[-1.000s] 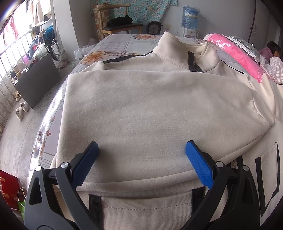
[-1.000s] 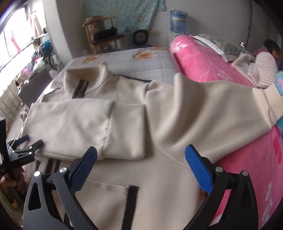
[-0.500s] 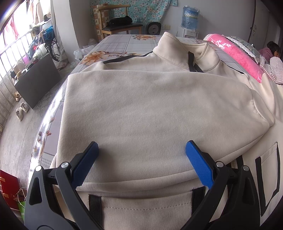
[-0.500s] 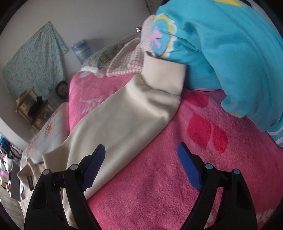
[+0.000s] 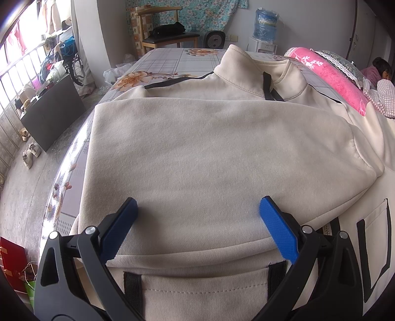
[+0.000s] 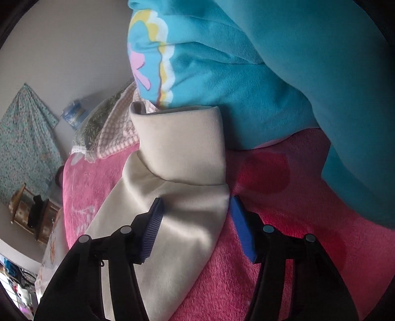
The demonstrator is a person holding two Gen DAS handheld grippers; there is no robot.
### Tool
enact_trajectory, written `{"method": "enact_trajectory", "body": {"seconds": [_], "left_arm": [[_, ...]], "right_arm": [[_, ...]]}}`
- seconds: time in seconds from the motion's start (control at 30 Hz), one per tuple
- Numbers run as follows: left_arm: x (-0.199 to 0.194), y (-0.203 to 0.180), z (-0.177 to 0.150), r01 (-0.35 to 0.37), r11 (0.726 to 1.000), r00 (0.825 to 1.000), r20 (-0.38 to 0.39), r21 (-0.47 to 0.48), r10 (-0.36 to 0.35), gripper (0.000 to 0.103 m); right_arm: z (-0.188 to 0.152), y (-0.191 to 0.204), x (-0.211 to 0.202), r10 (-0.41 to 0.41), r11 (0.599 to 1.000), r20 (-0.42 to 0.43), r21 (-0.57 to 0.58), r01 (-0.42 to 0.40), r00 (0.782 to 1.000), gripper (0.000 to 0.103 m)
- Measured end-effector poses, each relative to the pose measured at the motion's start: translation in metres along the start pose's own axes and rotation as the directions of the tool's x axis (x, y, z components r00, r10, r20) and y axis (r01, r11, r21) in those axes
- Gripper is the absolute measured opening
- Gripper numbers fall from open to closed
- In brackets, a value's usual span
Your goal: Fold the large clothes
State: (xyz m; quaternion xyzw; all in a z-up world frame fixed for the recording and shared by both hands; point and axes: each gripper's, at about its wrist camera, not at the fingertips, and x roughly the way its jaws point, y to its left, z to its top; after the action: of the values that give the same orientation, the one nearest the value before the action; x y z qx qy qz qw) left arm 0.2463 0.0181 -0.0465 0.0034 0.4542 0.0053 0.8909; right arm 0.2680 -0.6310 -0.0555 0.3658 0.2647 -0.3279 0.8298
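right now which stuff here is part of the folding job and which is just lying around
Part of the job:
- cream jacket
- its outstretched sleeve, between the closing jaws of the right gripper
- left gripper, open over the folded sleeve

Just lying about:
- pink blanket
- turquoise blanket
- wooden chair
- water bottle
- shoes

I see a bed [image 5: 172, 59] with a checked, flower-printed sheet. A cream jacket [image 5: 209, 153] lies spread flat across it, collar toward the far end, one sleeve folded over its front. Along the bed's right side a pink blanket [image 6: 271, 271] carries the jacket's other sleeve [image 6: 177, 187], with a turquoise blanket [image 6: 246, 81] just beyond the cuff.
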Motion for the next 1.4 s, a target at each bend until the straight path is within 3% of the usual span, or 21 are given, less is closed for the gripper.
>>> {"method": "enact_trajectory", "body": {"seconds": [0.07, 0.13, 0.2, 0.43, 0.6, 0.77, 0.87, 0.97, 1.07, 1.13, 1.17, 1.23, 1.3, 1.37, 1.4], "left_arm": [[0.0, 0.0, 0.0, 0.0, 1.0, 1.0, 0.0, 0.0, 0.0, 0.096], [0.0, 0.0, 0.0, 0.0, 1.0, 1.0, 0.0, 0.0, 0.0, 0.096], [0.0, 0.0, 0.0, 0.0, 1.0, 1.0, 0.0, 0.0, 0.0, 0.096], [0.0, 0.0, 0.0, 0.0, 1.0, 1.0, 0.0, 0.0, 0.0, 0.096], [0.0, 0.0, 0.0, 0.001, 1.0, 1.0, 0.0, 0.0, -0.001, 0.096], [0.001, 0.0, 0.0, 0.002, 1.0, 1.0, 0.001, 0.001, -0.002, 0.096], [-0.002, 0.003, 0.0, 0.024, 1.0, 1.0, 0.0, -0.007, -0.024, 0.095], [-0.014, 0.013, -0.002, 0.062, 0.998, 0.998, -0.005, -0.034, -0.062, 0.09], [-0.033, 0.028, -0.006, 0.108, 0.991, 0.994, -0.006, -0.072, -0.109, 0.08], [-0.045, 0.041, -0.01, 0.148, 0.983, 0.989, -0.001, -0.111, -0.149, 0.076], [-0.05, 0.049, -0.013, 0.173, 0.976, 0.985, 0.002, -0.131, -0.175, 0.075], [-0.059, 0.061, -0.018, 0.231, 0.96, 0.973, 0.013, -0.16, -0.232, 0.071], [-0.062, 0.068, -0.018, 0.28, 0.943, 0.959, 0.011, -0.179, -0.282, 0.071], [-0.062, 0.07, -0.014, 0.33, 0.925, 0.943, 0.012, -0.188, -0.334, 0.068], [-0.06, 0.069, -0.01, 0.351, 0.915, 0.934, 0.013, -0.197, -0.356, 0.066]], "right_arm": [[0.0, 0.003, 0.006, -0.009, 1.0, -0.009, -0.013, 0.009, 1.0, 0.04], [0.0, 0.007, 0.007, -0.018, 1.0, -0.019, -0.024, 0.017, 1.0, 0.015], [0.001, 0.008, 0.003, -0.007, 1.0, -0.02, -0.028, 0.006, 1.0, 0.008], [0.001, 0.049, -0.059, 0.093, 0.978, 0.076, -0.193, -0.076, 0.993, 0.006], [-0.006, 0.116, -0.132, 0.23, 0.913, 0.144, -0.374, -0.162, 0.963, 0.006], [-0.048, 0.186, -0.229, 0.427, 0.772, 0.14, -0.57, -0.28, 0.893, 0.006], [-0.097, 0.223, -0.275, 0.528, 0.644, 0.062, -0.68, -0.352, 0.847, 0.006], [-0.159, 0.249, -0.295, 0.578, 0.506, -0.062, -0.755, -0.417, 0.814, 0.006], [-0.228, 0.259, -0.289, 0.554, 0.377, -0.212, -0.798, -0.47, 0.805, 0.014], [-0.281, 0.256, -0.27, 0.466, 0.261, -0.387, -0.799, -0.542, 0.796, 0.056], [-0.307, 0.252, -0.258, 0.4, 0.207, -0.473, -0.788, -0.58, 0.785, 0.063], [-0.354, 0.235, -0.236, 0.265, 0.124, -0.573, -0.777, -0.617, 0.775, 0.063], [-0.382, 0.213, -0.225, 0.174, 0.089, -0.599, -0.781, -0.618, 0.782, 0.063], [-0.382, 0.193, -0.223, 0.167, 0.116, -0.612, -0.767, -0.632, 0.773, 0.063], [-0.373, 0.184, -0.222, 0.186, 0.152, -0.62, -0.748, -0.646, 0.762, 0.063]]}}
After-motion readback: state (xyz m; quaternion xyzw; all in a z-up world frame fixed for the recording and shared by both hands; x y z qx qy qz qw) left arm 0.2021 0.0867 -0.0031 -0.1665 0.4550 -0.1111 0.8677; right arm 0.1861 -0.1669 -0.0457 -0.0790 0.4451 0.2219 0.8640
